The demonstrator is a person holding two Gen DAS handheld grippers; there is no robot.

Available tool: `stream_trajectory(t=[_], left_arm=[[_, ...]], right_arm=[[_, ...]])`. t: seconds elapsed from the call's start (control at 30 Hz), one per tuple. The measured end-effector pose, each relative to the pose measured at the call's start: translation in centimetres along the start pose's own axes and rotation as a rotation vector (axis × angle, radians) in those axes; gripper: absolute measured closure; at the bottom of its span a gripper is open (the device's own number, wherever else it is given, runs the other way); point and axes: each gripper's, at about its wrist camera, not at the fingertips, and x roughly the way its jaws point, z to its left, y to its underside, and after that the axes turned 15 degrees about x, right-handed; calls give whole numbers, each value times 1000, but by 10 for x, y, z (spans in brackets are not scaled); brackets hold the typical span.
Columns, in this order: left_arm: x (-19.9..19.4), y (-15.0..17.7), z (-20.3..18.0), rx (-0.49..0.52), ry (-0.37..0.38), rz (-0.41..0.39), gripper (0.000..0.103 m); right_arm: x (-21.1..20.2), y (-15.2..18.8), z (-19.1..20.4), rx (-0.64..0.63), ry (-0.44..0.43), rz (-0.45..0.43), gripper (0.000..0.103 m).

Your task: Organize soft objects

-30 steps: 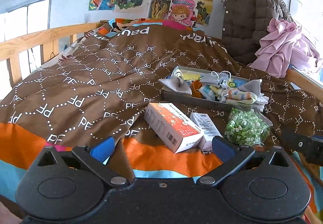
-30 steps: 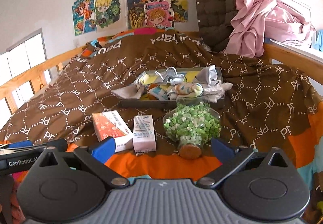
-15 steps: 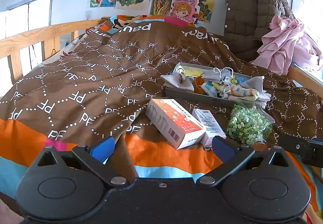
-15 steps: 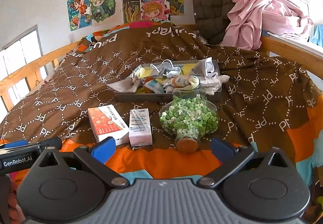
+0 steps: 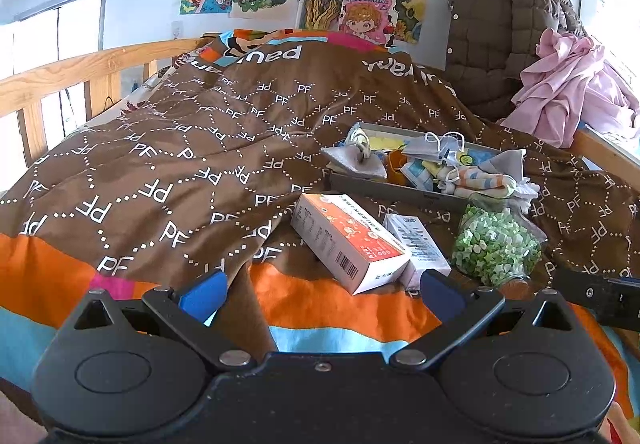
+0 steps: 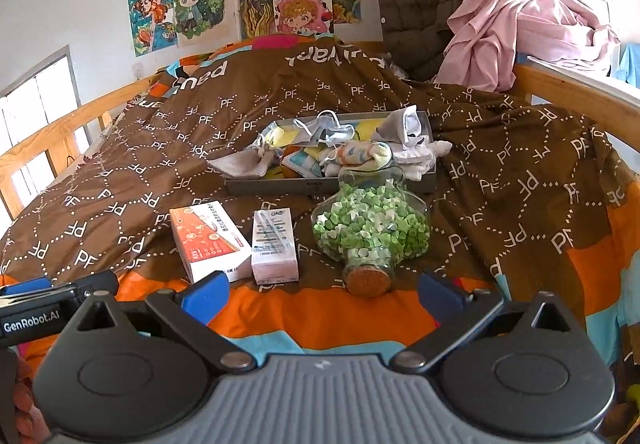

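Both views drifted slightly nearer the bed. Left tongs [image 5: 320,294] and right tongs [image 6: 320,294] gape, empty. Soft items [image 6: 340,152] heaped in tray [image 6: 280,186]; sorted or unsorted unclear.

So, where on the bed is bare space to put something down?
Free: the brown quilt left of the gray tray and orange box; also right of the star jar. Crowded: boxes, jar and tray sit close together.

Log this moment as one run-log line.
left gripper: open, empty | right gripper: open, empty | soft items: heaped in tray | jar: lying before tray
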Motion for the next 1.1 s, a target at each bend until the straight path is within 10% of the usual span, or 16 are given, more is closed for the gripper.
stream_trajectory(t=[1.1], left_arm=[[-4, 0, 1, -32, -38, 8, 1]], right_arm=[[1, 1, 1, -3, 3, 7, 0]])
